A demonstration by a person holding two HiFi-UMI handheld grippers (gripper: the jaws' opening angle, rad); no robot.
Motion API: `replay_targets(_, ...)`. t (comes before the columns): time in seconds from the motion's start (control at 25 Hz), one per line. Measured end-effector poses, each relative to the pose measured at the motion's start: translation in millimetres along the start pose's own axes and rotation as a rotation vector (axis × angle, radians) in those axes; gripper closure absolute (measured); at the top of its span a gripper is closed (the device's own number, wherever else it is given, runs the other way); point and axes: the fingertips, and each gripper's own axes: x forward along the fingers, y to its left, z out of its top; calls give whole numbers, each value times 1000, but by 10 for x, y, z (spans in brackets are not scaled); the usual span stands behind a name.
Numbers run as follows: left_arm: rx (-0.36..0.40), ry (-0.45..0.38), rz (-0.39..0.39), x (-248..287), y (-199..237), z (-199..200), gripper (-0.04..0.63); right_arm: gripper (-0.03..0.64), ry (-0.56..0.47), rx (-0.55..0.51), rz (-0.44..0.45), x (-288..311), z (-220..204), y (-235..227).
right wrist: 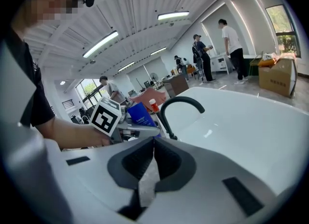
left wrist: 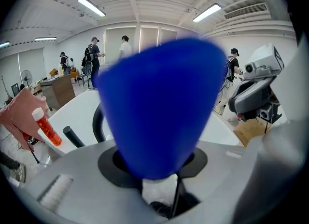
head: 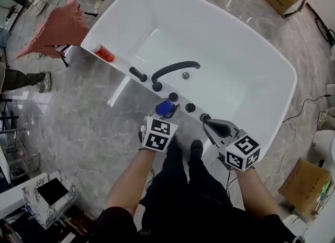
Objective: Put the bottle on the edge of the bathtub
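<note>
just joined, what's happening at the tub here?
A person stands at the white bathtub with a handheld gripper in each hand. The left gripper is shut on a blue bottle, held at the near rim by the black faucet; whether it touches the rim can't be told. The right gripper is shut and empty, close beside it. An orange bottle lies on the rim farther left.
</note>
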Motion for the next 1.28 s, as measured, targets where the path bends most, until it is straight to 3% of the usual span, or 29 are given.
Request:
replay_targets(0.32,37,24,-44,540,-69,-211,436,604,12,53,-30,51,-317,-234)
replay_targets(0.72,12,55,-24,1099,-44,-466,435,604,10,82,-45,167,-409,-451)
replay_targets(1.28,60,88,-47,1428,-38,-704,433,604,28,109,-60,135,-503,-561)
